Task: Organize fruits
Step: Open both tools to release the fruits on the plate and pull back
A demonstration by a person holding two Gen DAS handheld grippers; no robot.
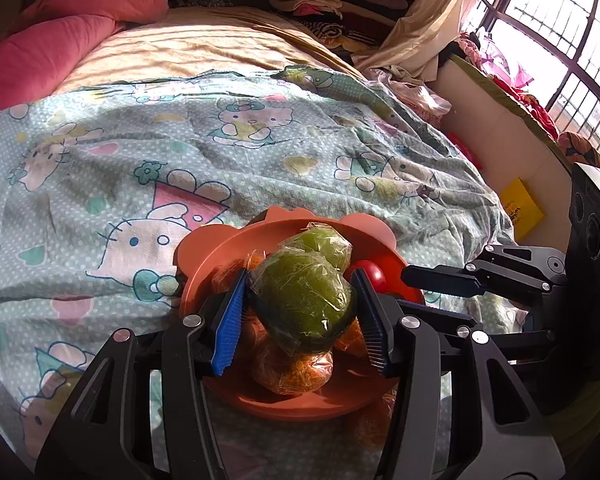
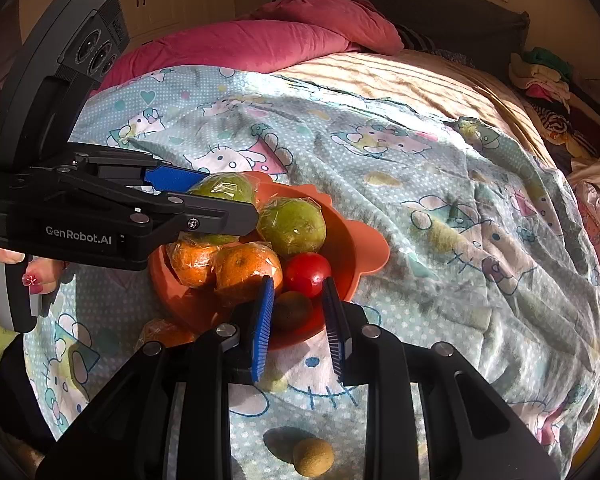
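Left gripper (image 1: 300,304): fingers part open and clamped on a wrapped green fruit (image 1: 306,300), blue pads on its two sides. The fruit sits above the pile in the orange bowl (image 1: 204,256), over the wrapped oranges (image 1: 296,368). It's roughly egg-shaped, long axis running away from me and slightly left, the broader end toward me. In my right view the same gripper (image 2: 204,196) comes in from the left, pointing right and a bit down, with that green fruit (image 2: 224,188) between the fingers.

Right gripper (image 2: 298,304): fingers narrow, nothing between them. They don't touch anything I can see. The tips hang at the near rim of the bowl (image 2: 364,256), over a brown kiwi (image 2: 294,310) lying inside it.

Bowl contents from the right view: a second green fruit (image 2: 292,226), two wrapped oranges (image 2: 248,268), a red tomato (image 2: 308,274), the kiwi. One wrapped orange (image 2: 160,332) lies outside, touching the bowl's near left wall. A small brown round fruit (image 2: 313,456) lies alone on the cartoon-cat bedsheet (image 2: 420,184), well short of the bowl, near my right gripper's base.

A hand (image 2: 4,264) with painted nails holds the left gripper's handle.
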